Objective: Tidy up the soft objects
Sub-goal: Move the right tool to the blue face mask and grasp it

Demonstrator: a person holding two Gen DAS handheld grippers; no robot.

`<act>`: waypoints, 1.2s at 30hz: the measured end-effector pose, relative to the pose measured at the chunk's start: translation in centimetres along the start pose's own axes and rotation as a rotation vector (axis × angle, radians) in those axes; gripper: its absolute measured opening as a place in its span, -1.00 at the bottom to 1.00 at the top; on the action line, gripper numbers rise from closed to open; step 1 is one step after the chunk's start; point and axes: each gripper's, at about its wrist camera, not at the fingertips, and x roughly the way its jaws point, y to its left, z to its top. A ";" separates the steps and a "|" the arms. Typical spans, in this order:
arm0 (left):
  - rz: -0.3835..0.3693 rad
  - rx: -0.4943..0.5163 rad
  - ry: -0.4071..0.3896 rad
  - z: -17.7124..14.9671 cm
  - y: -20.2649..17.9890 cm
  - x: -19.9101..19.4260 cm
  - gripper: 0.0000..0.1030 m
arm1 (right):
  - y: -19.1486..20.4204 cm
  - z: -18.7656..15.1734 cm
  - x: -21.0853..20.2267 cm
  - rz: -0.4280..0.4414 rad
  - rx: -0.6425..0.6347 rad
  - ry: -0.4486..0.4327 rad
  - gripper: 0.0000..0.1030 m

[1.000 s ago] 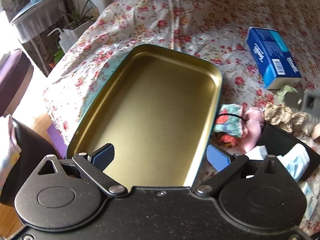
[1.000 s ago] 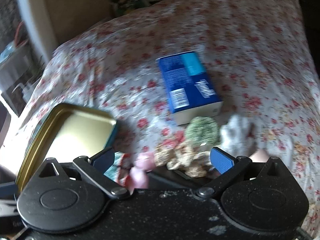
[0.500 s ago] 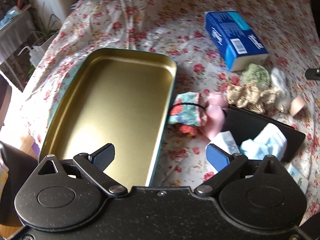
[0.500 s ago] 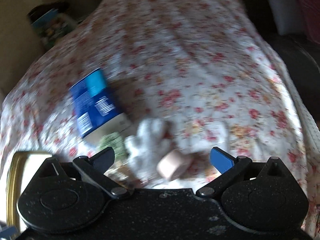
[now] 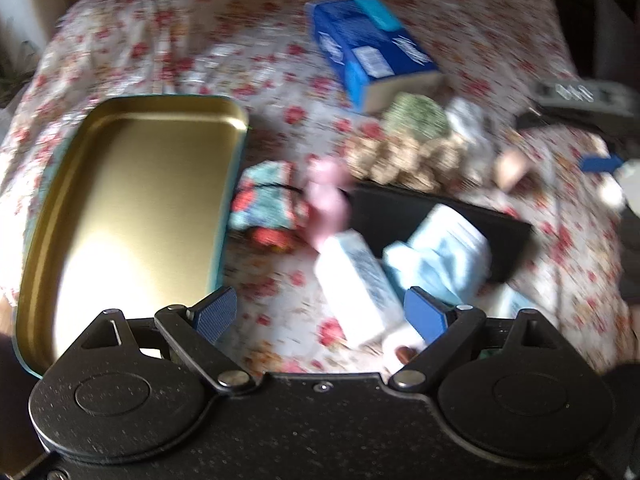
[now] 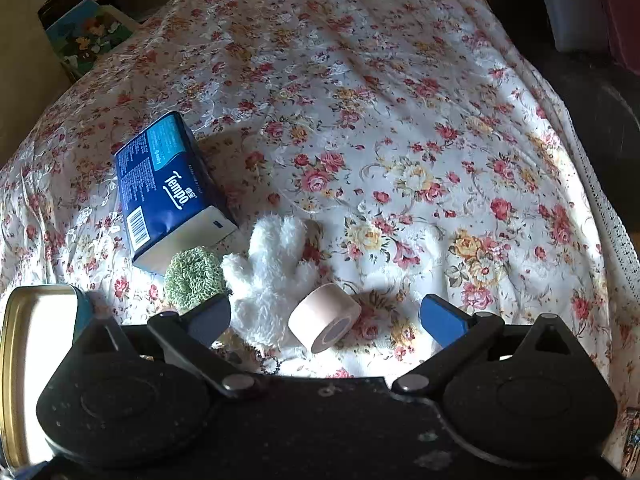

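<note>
Left wrist view blurred by motion; soft items at centre indistinct. Left gripper (image 5: 320,314) spread, empty, above floral cloth (image 5: 280,280). Right gripper (image 6: 326,316) spread around fluffy white mitt (image 6: 270,276) and smooth beige tape roll (image 6: 325,322); gold tin (image 6: 24,360) cut off lower left.

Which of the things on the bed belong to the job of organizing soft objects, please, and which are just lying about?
Part of the job:
- white fluffy glove
- green knitted pad
- beige crocheted piece
- pink cloth
- patterned fabric bundle
- gold tin tray
- black box

Lying about:
- blue tissue pack
- tape roll
- book
</note>
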 end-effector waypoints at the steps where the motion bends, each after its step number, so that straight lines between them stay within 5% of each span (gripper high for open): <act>1: -0.011 0.022 0.007 -0.3 -0.5 0.1 0.70 | -0.1 0.0 0.1 0.003 0.006 0.005 0.98; 11: -0.017 0.045 0.060 -0.7 -1.9 1.1 0.70 | -0.5 -1.9 -1.8 0.094 -0.031 -0.019 0.98; 21: -0.022 0.001 0.027 0.1 -1.0 0.2 0.70 | -2.9 -8.1 -3.9 0.103 0.052 0.097 0.98; 36: 0.053 -0.219 -0.099 1.1 4.5 -3.4 0.71 | 5.7 -10.6 -2.1 0.172 0.000 0.117 0.98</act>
